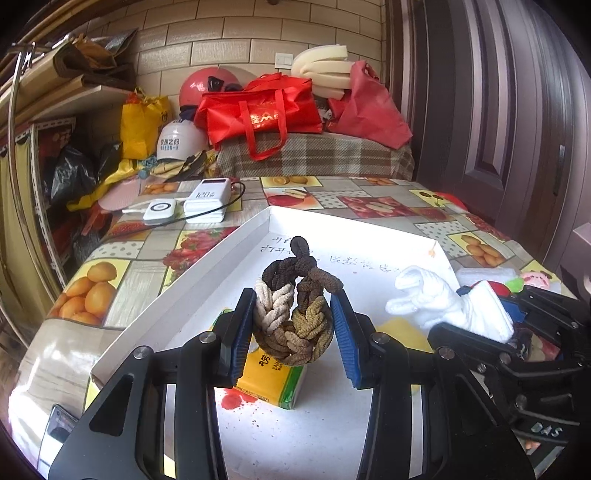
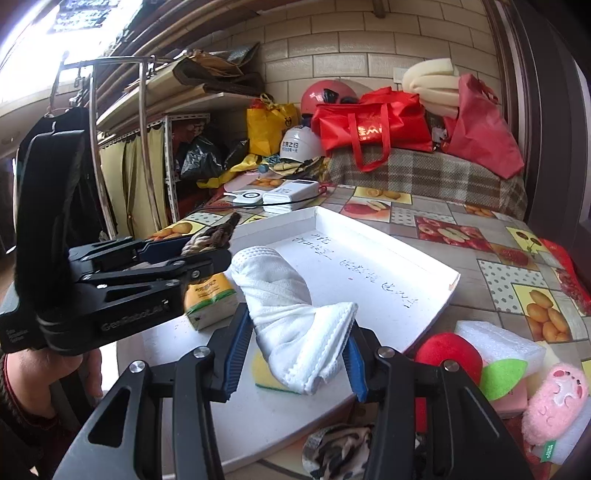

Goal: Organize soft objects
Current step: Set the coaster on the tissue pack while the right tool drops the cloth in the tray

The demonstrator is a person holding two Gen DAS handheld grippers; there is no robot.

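cluttered home storeroom: fruit-print tablecloth, helmets, shopping bags, curtained shelves

1. A tablecloth with fruit pictures covers the table.
2. Two white power banks lie near the far left side of the table, just beside each other, and a black cable runs along them.
3. A red bag stands on a checked cloth behind the table.
4. A red helmet is behind the red bag, and a white helmet is lower, on its left.
5. A yellow bag stands left of the white helmet.
6. The wall behind has beige tiles.
7. A dark door is on the right.
8. Shelves with yellow curtains are on the left.
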